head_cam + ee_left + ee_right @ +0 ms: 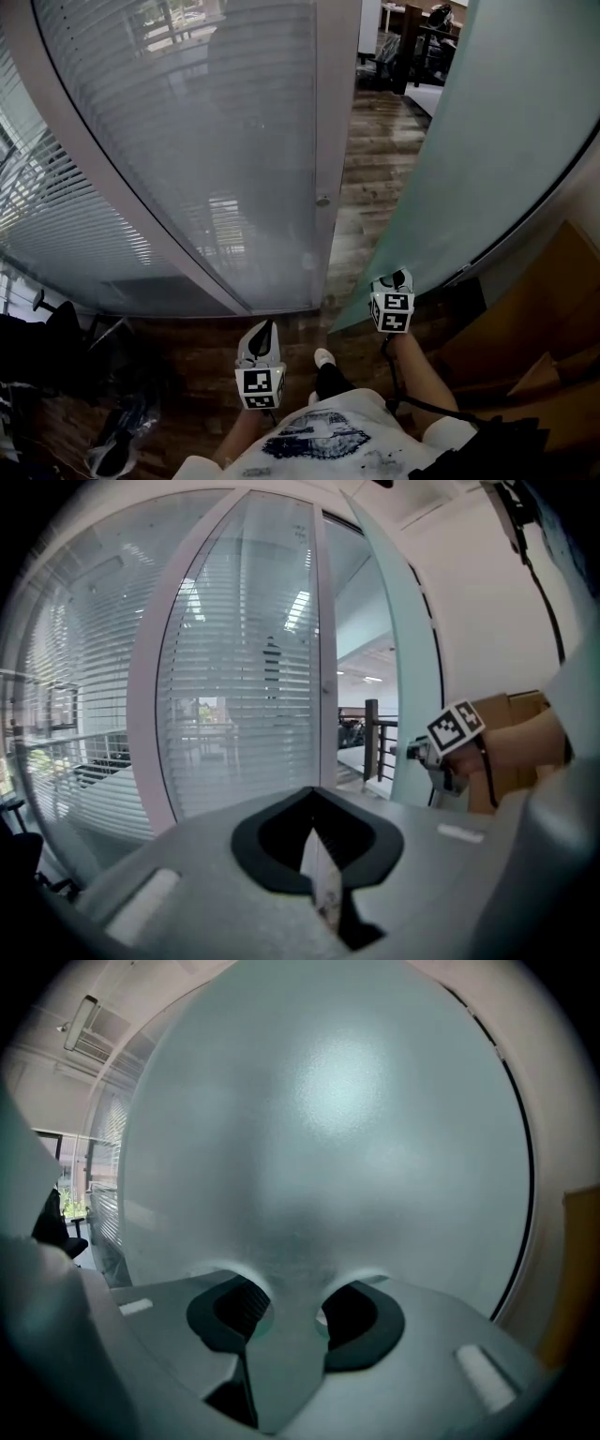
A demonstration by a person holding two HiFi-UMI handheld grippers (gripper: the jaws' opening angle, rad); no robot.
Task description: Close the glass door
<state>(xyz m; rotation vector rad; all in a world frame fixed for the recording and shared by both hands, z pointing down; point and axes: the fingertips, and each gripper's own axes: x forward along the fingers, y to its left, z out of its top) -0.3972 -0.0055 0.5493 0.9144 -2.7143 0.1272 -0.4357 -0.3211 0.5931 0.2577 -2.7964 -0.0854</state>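
The right gripper [286,1321] has the free edge of the frosted glass door [319,1129] between its jaws. The pane runs down into the gap and a pad sits against each face, so it is pinching the door. From that grip the door leaf rises up and away to the gripper's right, filling nearly all of the right gripper view. Its far edge ends at a dark frame line.

The left gripper [265,328] hangs lower and to the left of the right one, well apart from it. Its jaws are pressed together with nothing between them. It touches no part of the door.

Straight ahead of the left gripper stands a fixed glass wall [206,141] with white slatted blinds behind it and a pale upright frame post [328,141] at its right side. Between that post and the door edge held by the right gripper lies an open gap, through which the wood floor [375,159] runs on into the next room. The door stands swung open at an angle to the wall.

Just to the right of the right gripper, past the door, sits brown cardboard [525,319].
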